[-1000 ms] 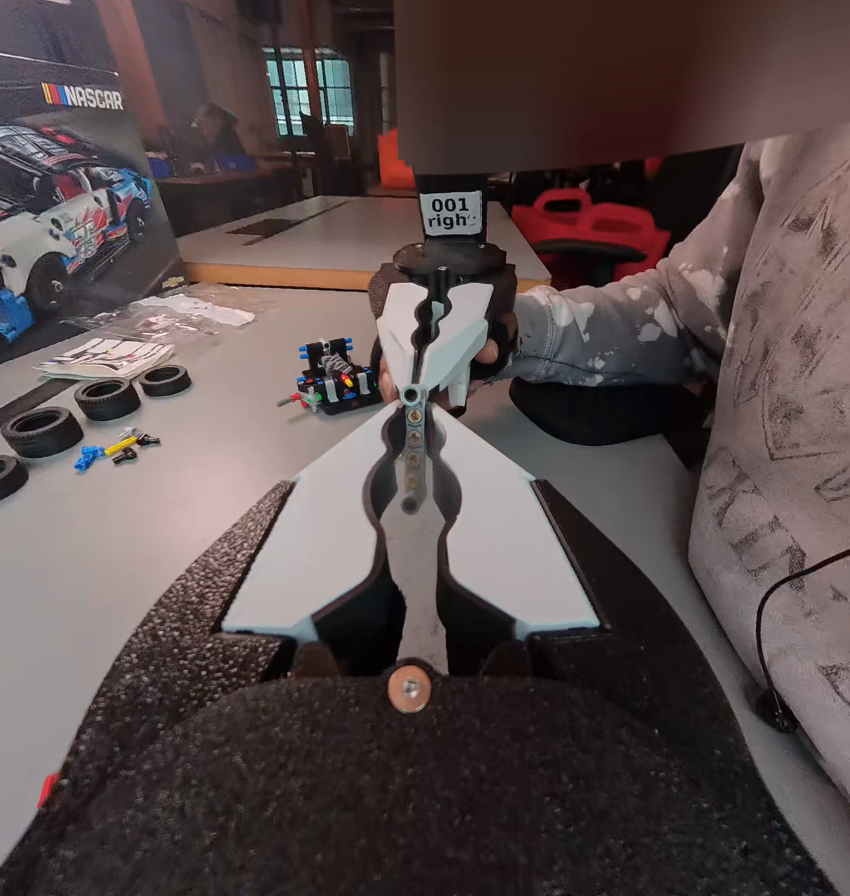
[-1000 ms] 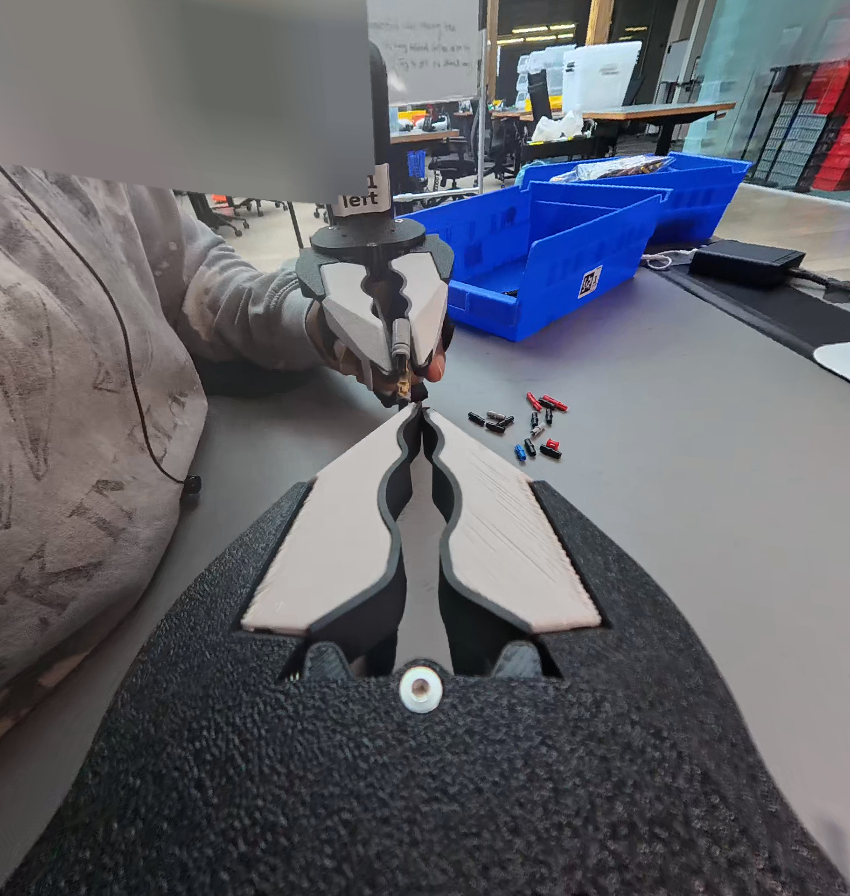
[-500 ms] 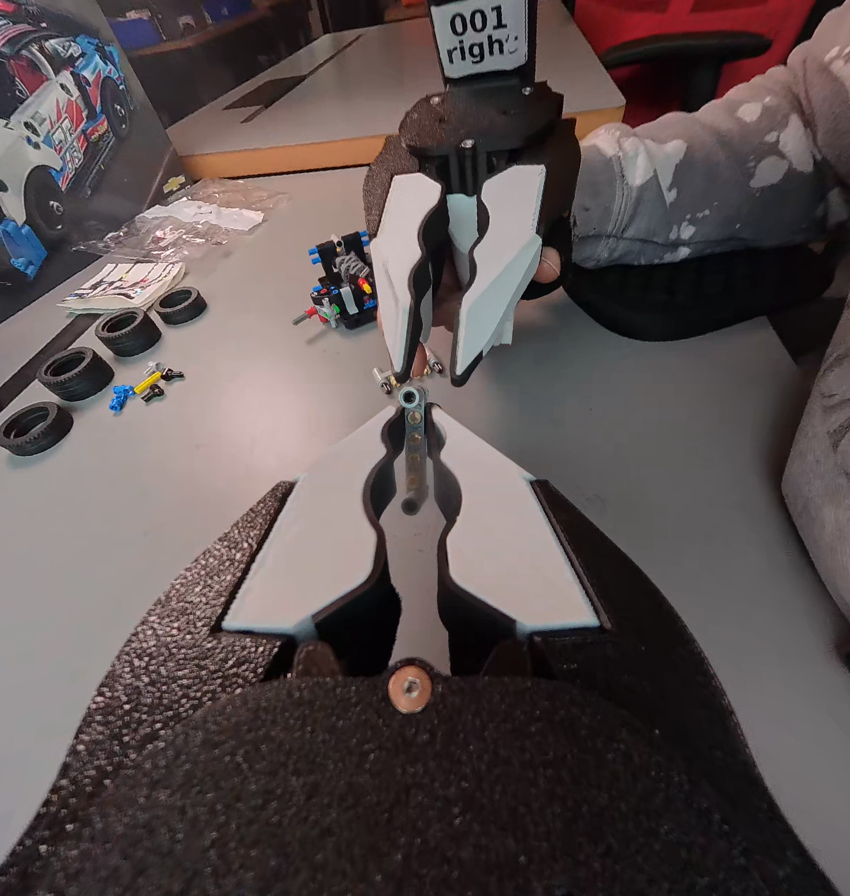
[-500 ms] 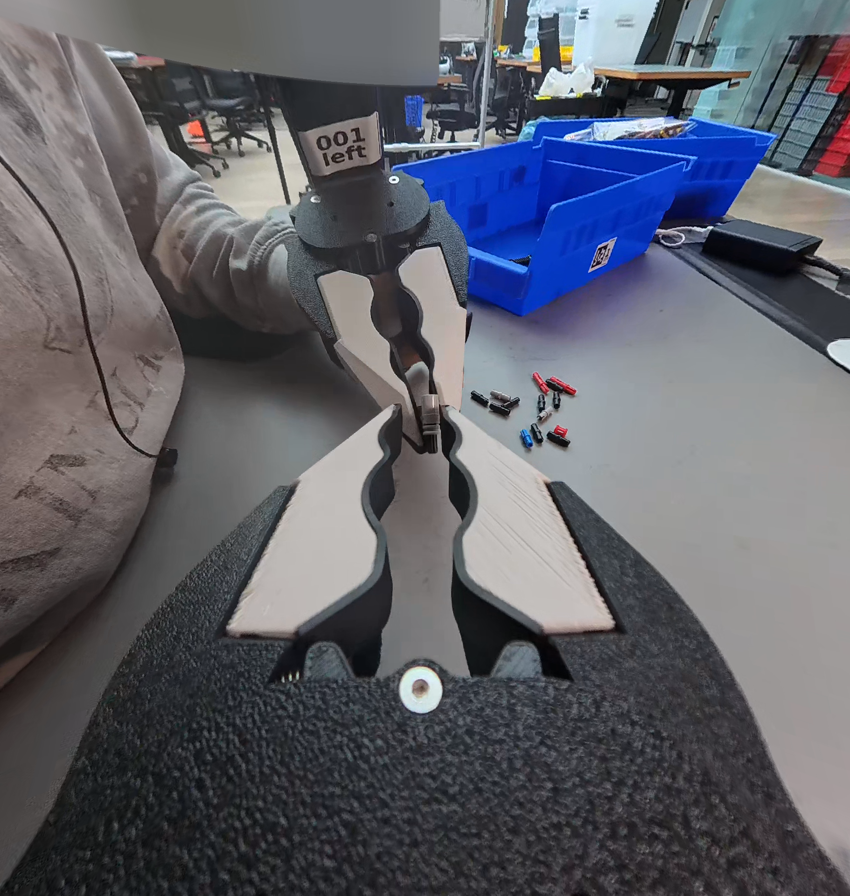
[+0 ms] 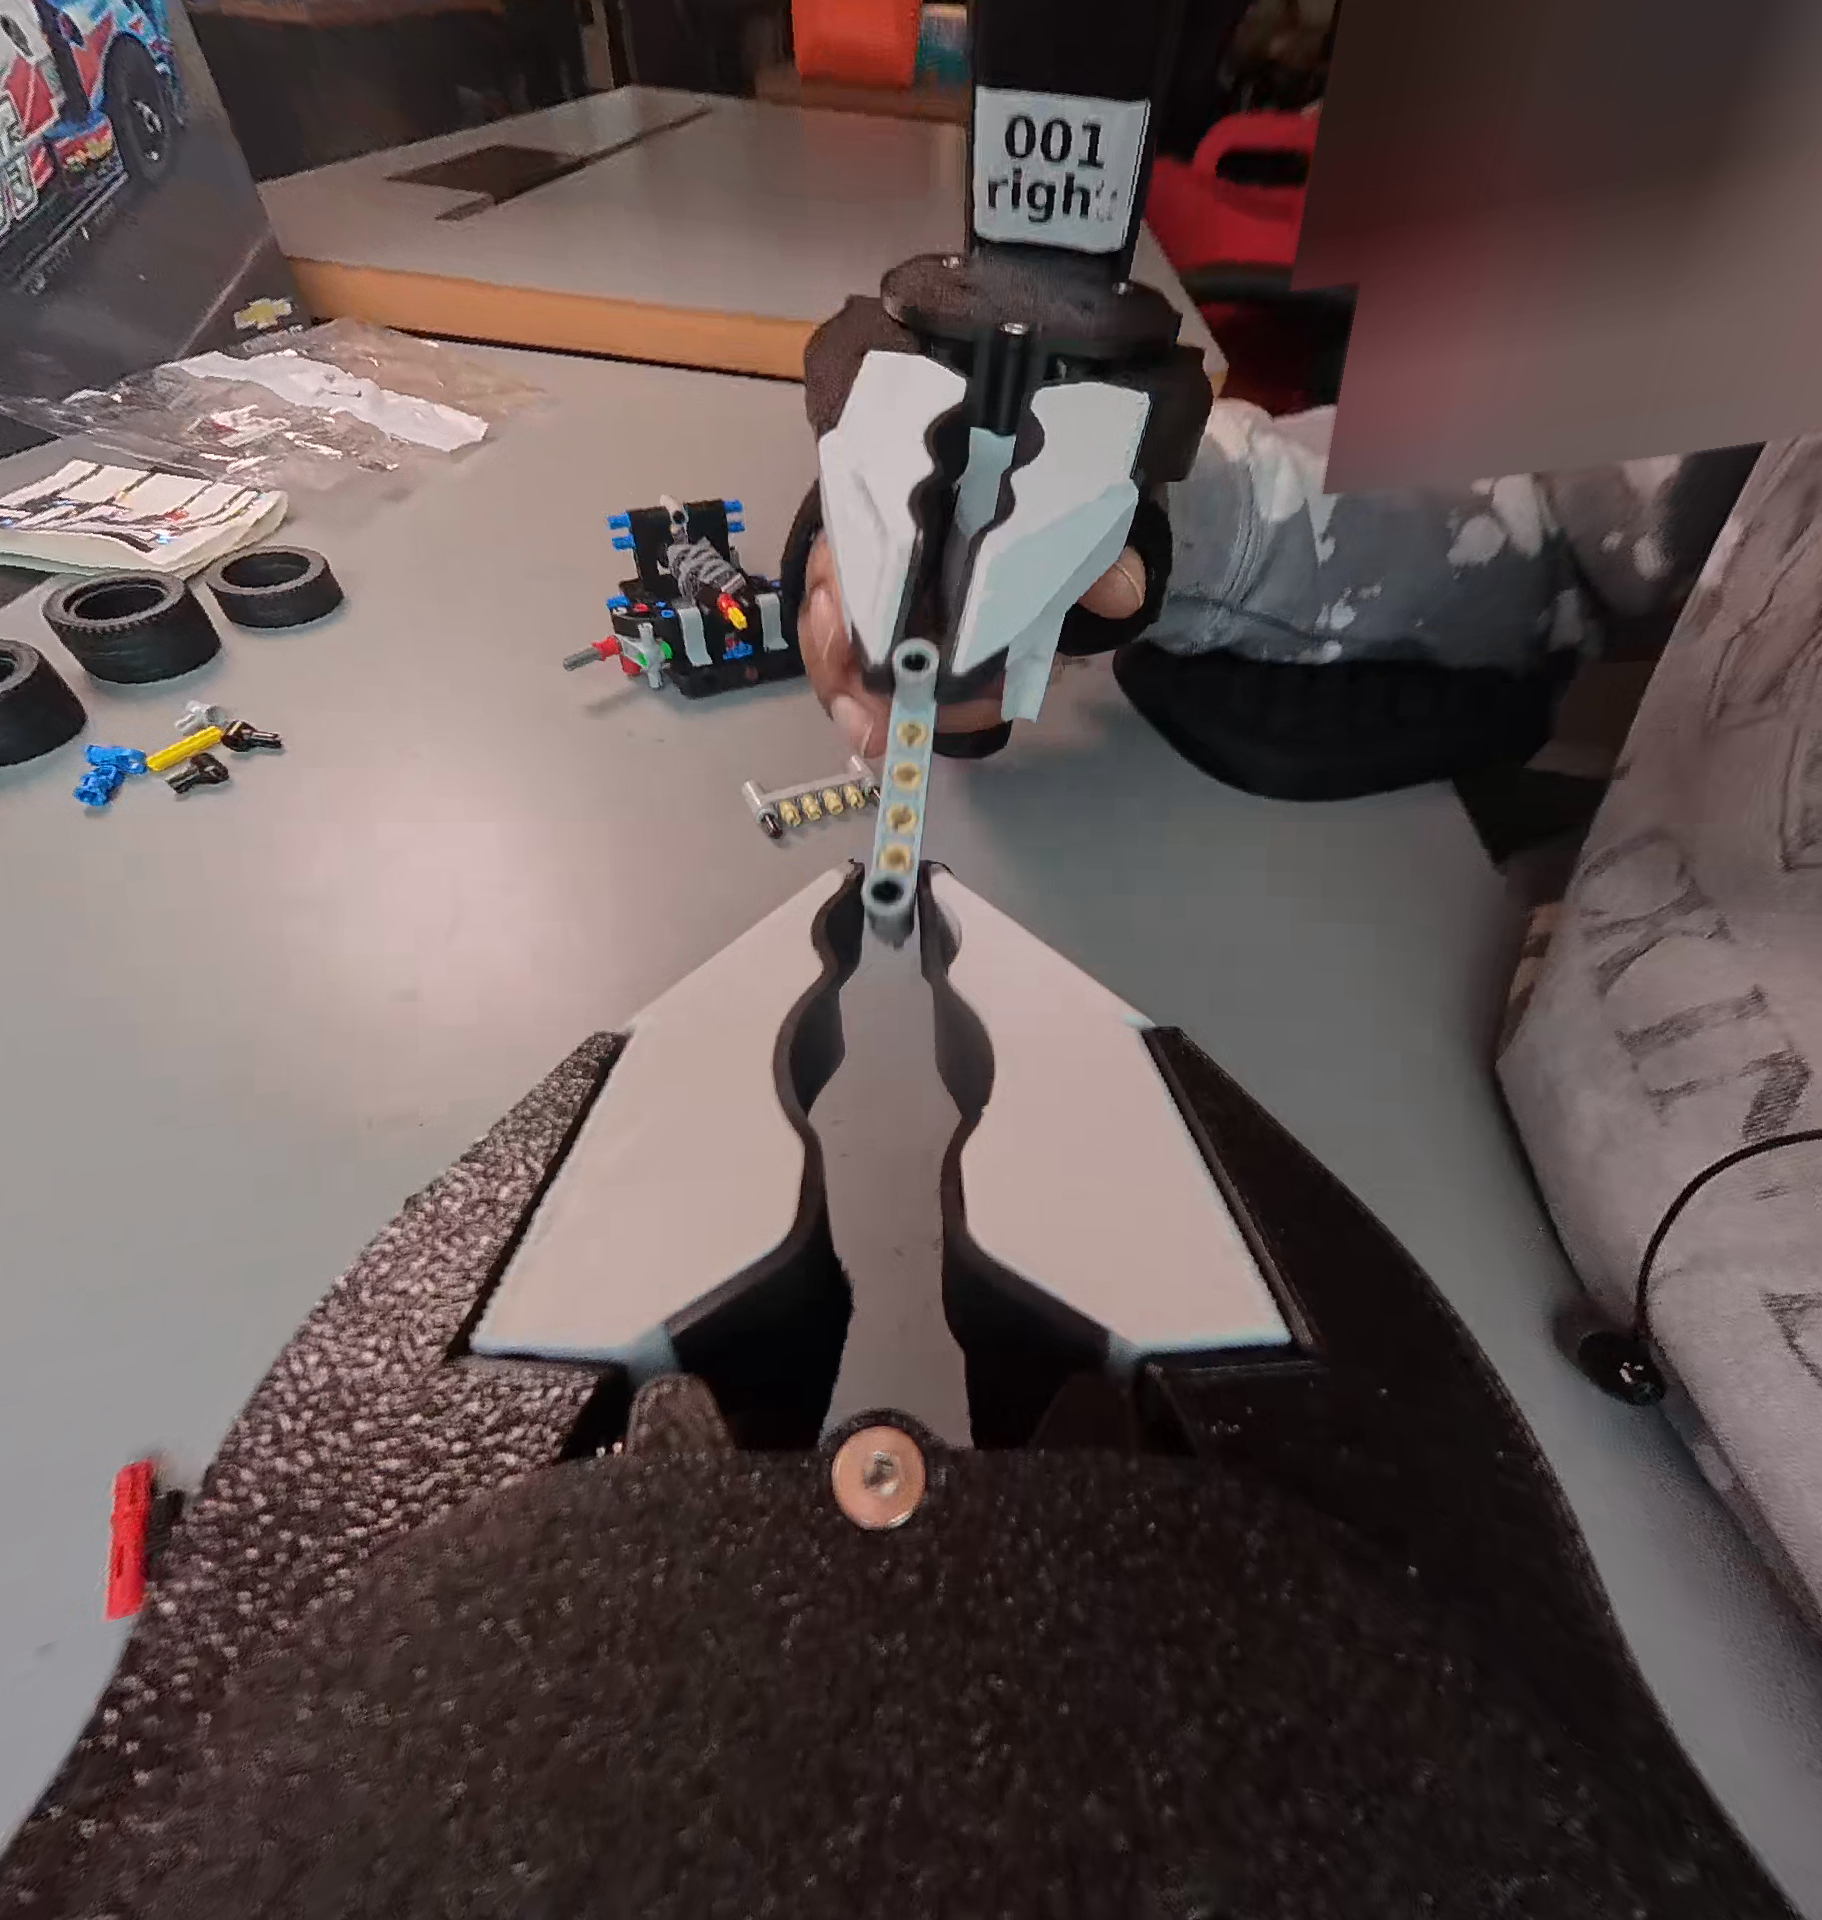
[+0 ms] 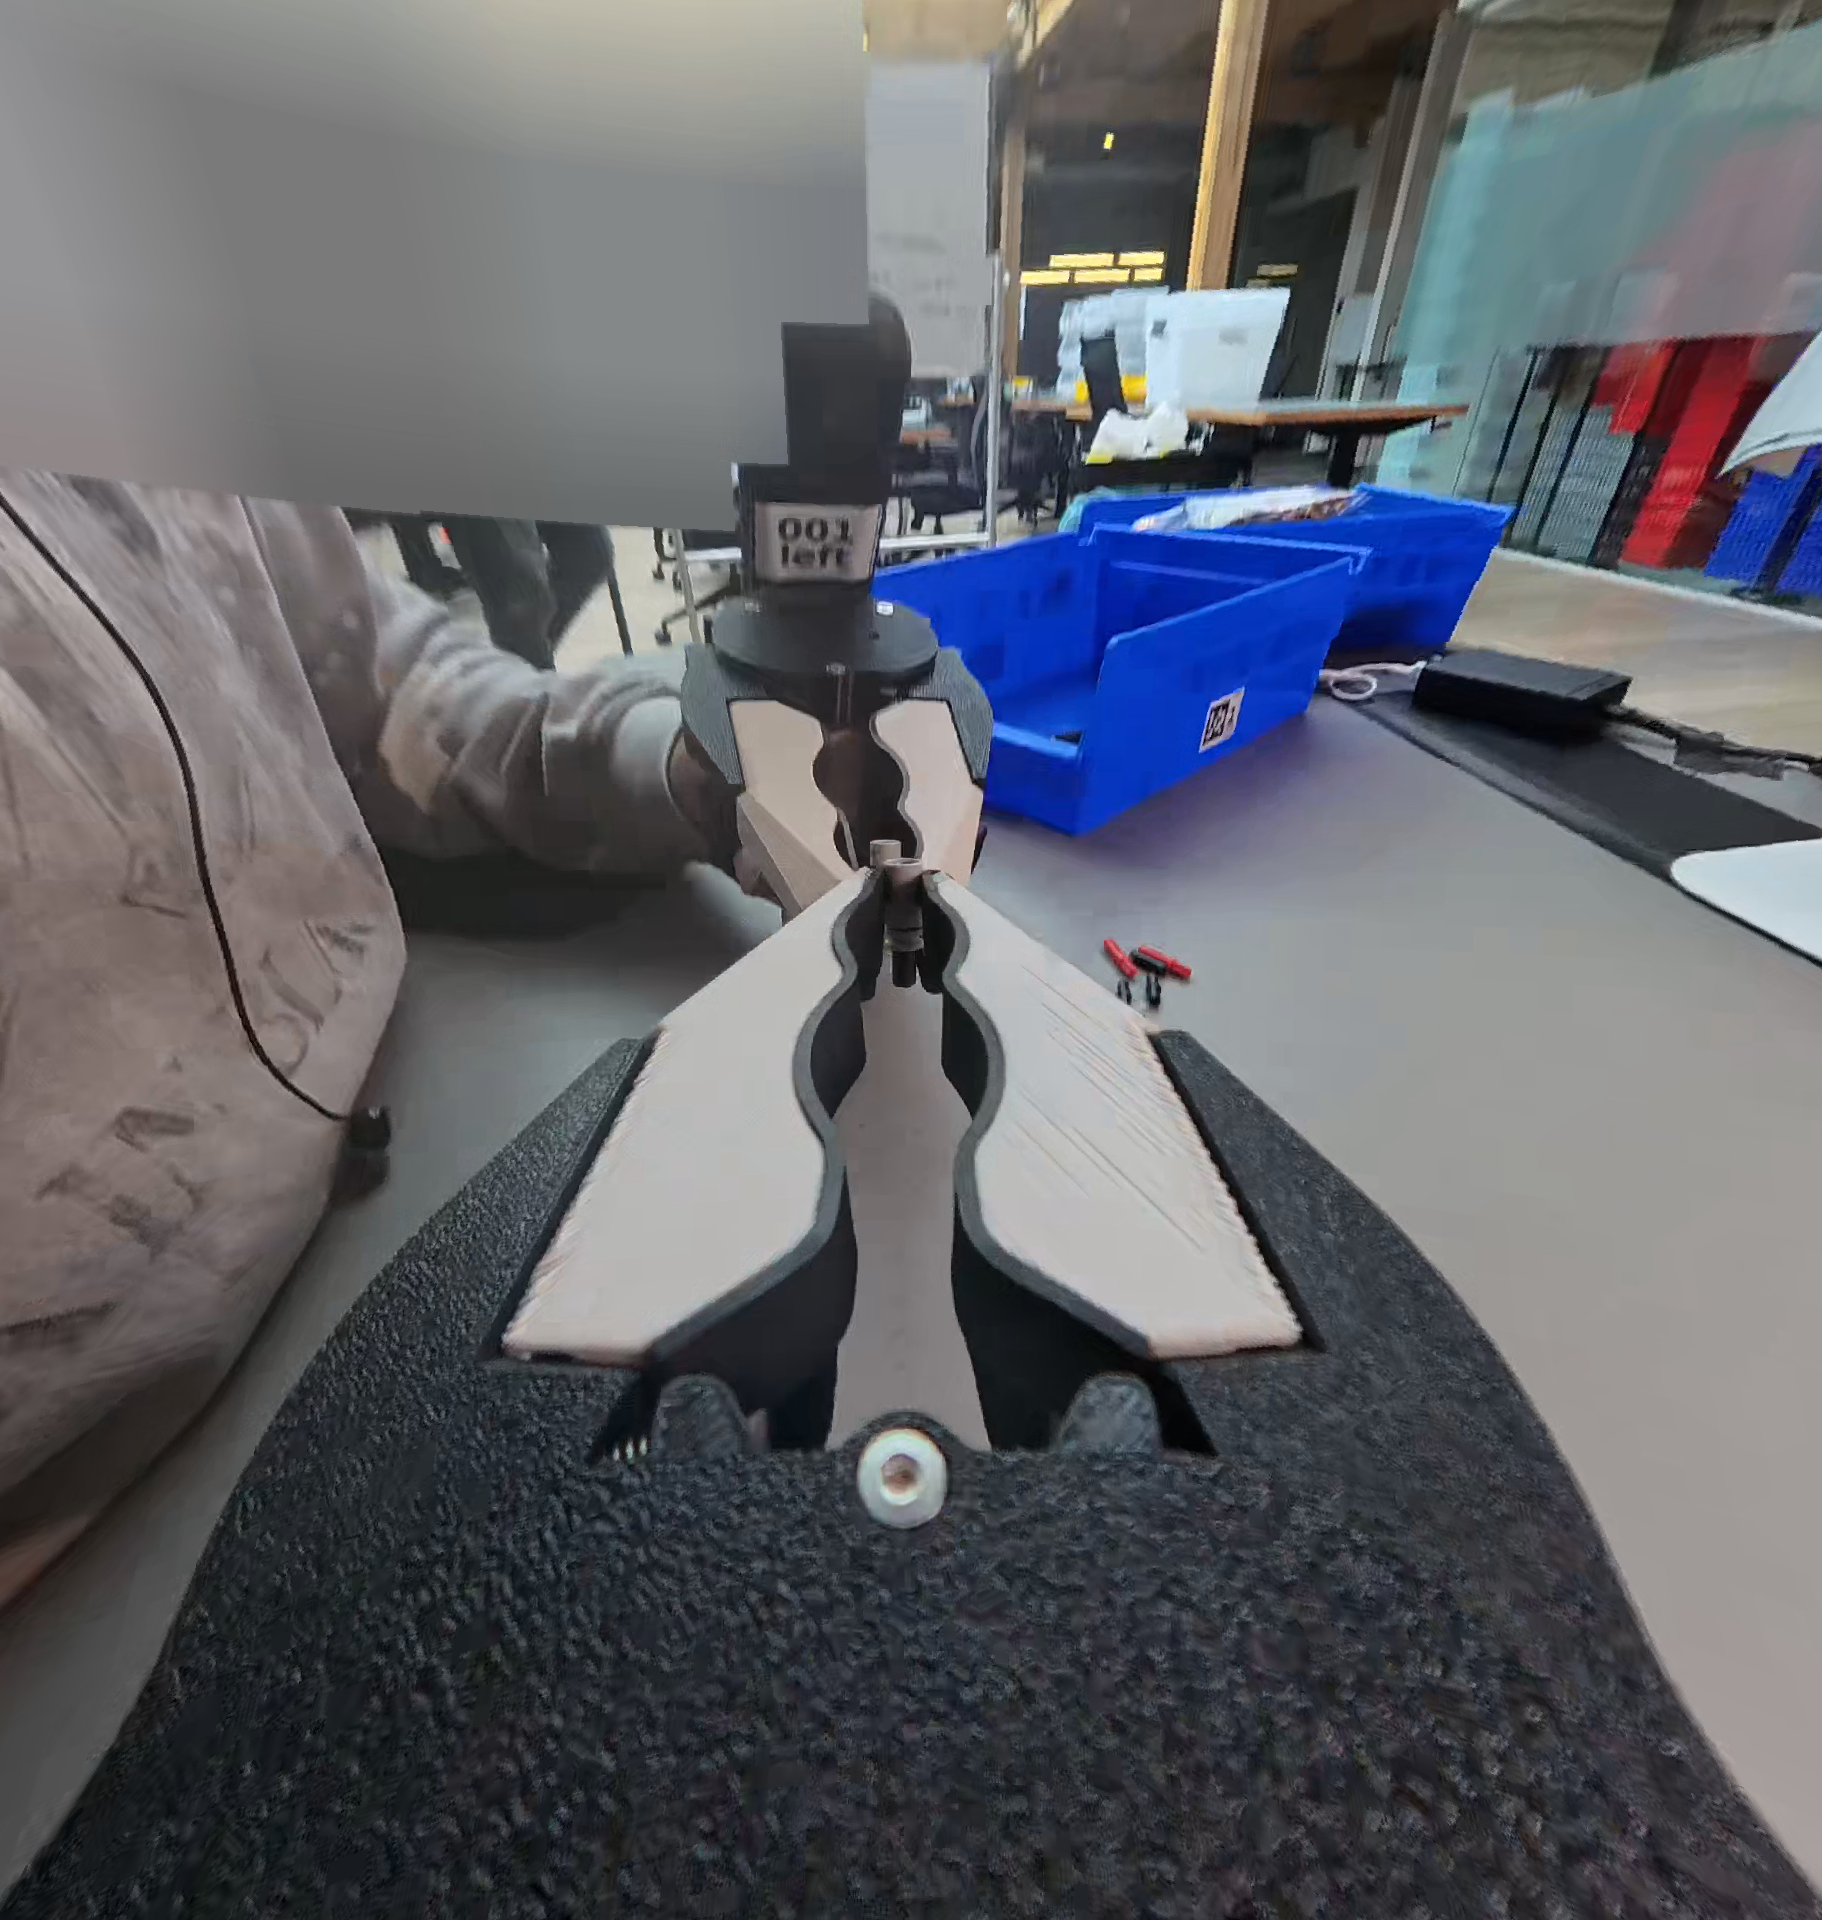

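Centre frame, the left gripper [image 5: 891, 883], pebbled black with smooth pale fingers, clamps the near end of a slim grey holed beam [image 5: 905, 784]. Just above, the right gripper [image 5: 933, 670] pinches its far end over the matte grey table [image 5: 315, 935].

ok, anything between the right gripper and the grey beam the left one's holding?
Nothing visible. The grey beam, pinched in the left gripper, reaches right up to the tips of the right gripper, which is shut on a small pin. The other pinned beam lies on the table, off that line.
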A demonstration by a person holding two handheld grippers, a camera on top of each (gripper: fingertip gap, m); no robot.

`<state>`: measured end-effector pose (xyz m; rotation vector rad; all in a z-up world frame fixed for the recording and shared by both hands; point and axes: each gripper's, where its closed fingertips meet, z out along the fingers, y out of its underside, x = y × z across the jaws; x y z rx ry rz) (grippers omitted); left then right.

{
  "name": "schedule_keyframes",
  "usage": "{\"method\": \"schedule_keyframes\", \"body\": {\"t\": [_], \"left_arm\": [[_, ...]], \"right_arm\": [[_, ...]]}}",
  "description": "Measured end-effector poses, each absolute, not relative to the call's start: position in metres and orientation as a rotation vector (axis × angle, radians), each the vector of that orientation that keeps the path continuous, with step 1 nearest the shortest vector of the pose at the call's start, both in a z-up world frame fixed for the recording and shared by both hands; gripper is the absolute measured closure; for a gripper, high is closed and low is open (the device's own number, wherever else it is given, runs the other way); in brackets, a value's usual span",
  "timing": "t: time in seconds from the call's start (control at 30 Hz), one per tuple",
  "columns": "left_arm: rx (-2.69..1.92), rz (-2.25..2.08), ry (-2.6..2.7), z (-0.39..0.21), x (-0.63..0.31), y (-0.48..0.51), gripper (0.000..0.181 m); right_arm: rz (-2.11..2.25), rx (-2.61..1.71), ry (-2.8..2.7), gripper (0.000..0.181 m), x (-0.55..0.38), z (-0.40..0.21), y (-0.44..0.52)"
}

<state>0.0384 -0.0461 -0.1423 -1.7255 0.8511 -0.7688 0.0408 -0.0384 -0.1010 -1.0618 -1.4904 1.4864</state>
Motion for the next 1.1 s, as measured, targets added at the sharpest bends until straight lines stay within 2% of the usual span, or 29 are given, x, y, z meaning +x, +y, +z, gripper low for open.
{"method": "schedule_keyframes", "body": {"t": [0.13,0.23,0.27,0.33,0.37,0.87,1.1], "left_arm": [[-1.645,-0.960,0.715,-0.117,0.036,-0.046,0.168],[-1.586,-1.033,0.644,-0.103,0.036,-0.046,0.153],[-1.571,-1.052,0.635,-0.100,0.036,-0.047,0.155],[-1.536,-1.095,0.635,-0.094,0.036,-0.052,0.172],[-1.529,-1.110,0.640,-0.092,0.035,-0.054,0.174],[-1.739,-0.886,0.913,-0.128,0.038,-0.067,0.175],[-1.766,-0.852,0.967,-0.137,0.040,-0.071,0.176]], "right_arm": [[1.604,-1.058,-1.331,0.175,0.039,-0.085,-0.031],[1.684,-1.043,-1.271,0.174,0.034,-0.077,-0.039],[1.702,-1.045,-1.267,0.174,0.031,-0.077,-0.043],[1.680,-1.036,-1.289,0.174,0.028,-0.080,-0.049],[1.680,-1.033,-1.301,0.174,0.028,-0.080,-0.051],[1.390,-1.053,-1.689,0.169,0.034,-0.126,-0.066],[1.389,-1.046,-1.733,0.174,0.035,-0.131,-0.070]]}}
